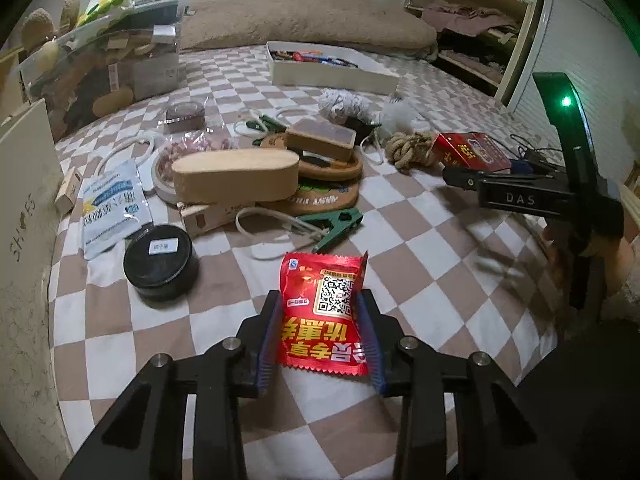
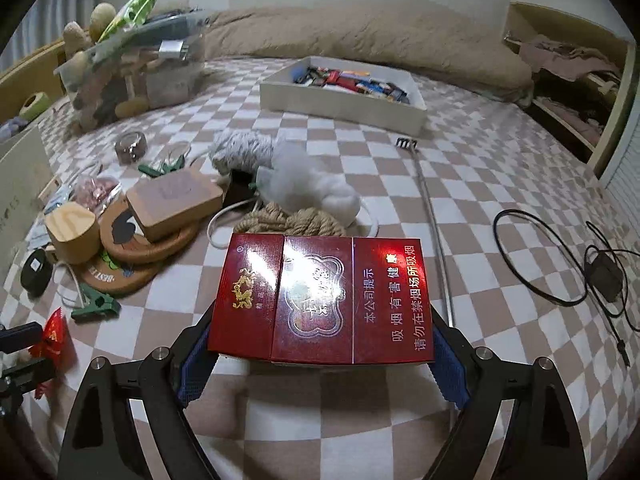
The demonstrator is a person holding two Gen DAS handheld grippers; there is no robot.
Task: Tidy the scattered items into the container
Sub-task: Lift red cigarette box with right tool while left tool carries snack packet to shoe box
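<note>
- Currently left gripper [image 1: 320,316] is clamped on the red snack packet [image 1: 325,312]; blue pads [image 1: 269,344] press both side edges, packet sits low over the checkered bedspread [image 1: 420,248].
- Right gripper [image 2: 320,340] holds the red cigarette box [image 2: 322,300] across its width, jaws wide, box lifted off the bedspread.
- White container [image 2: 340,106] is at the far side of the bed near the pillow, already holding small items, well apart from both grippers.
- Loose clutter between: rope bundle [image 2: 288,220], green clip [image 1: 336,226], black round tin [image 1: 160,262].
</note>
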